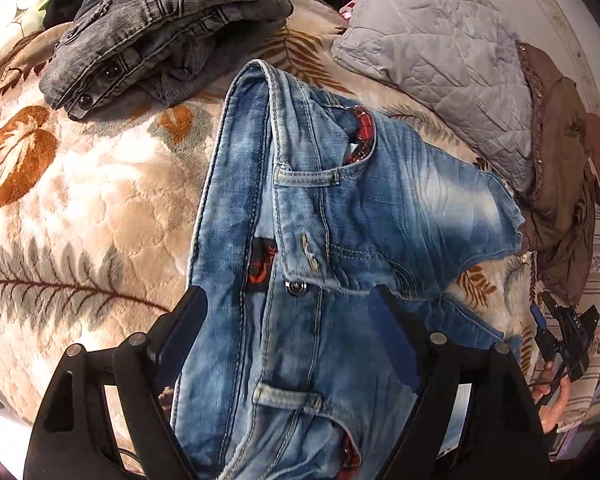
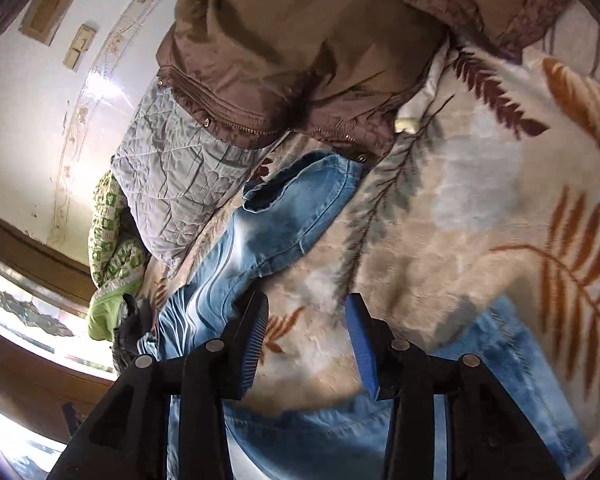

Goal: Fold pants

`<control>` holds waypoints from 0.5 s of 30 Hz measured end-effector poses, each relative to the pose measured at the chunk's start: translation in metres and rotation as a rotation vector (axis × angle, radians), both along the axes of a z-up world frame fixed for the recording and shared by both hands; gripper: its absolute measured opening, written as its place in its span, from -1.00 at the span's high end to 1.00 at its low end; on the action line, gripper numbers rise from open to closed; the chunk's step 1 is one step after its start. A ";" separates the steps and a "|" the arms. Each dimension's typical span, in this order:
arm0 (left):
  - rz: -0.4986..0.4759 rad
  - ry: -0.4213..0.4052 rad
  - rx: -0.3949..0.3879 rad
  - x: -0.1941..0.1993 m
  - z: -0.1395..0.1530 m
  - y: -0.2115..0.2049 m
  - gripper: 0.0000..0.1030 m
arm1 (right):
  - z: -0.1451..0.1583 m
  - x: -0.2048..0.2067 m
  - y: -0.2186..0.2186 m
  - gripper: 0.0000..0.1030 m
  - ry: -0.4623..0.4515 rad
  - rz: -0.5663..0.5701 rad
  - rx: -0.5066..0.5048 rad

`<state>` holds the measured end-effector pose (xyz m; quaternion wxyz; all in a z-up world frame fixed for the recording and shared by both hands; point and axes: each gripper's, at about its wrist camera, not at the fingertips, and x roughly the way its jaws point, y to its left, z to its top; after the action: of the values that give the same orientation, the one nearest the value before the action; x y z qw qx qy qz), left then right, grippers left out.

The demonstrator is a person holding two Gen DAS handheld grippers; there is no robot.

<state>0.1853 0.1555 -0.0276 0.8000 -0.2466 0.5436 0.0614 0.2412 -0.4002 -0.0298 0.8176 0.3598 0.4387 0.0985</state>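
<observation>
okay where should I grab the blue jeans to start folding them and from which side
Probably grip the blue jeans at the waistband near the metal button. It lies flat between the open left gripper, thick and stitched, so it should hold. Come in from the waist end, fingers straddling the band.

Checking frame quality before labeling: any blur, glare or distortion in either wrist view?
Left wrist: sharp, jeans stitching crisp, fisheye bends the blanket edges. Right wrist: motion blur smears the blanket at right, glare blows out the wall and window at left.

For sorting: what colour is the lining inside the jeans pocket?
Red and black lining, clearest in the left wrist view.
</observation>
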 end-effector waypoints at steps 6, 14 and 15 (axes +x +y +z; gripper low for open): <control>-0.002 0.040 -0.040 0.032 -0.022 -0.001 -0.62 | -0.048 0.085 0.015 0.13 0.078 -0.098 -0.031; -0.045 0.026 0.046 0.055 -0.025 -0.016 0.08 | -0.052 0.134 0.022 0.94 0.036 -0.124 -0.033; -0.060 0.030 0.033 0.054 -0.025 -0.018 0.17 | -0.036 0.126 0.014 0.94 -0.024 -0.135 -0.034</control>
<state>0.2395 0.1379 -0.0522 0.7970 -0.2161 0.5617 0.0502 0.3672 -0.3861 -0.0660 0.8334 0.3736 0.4053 0.0399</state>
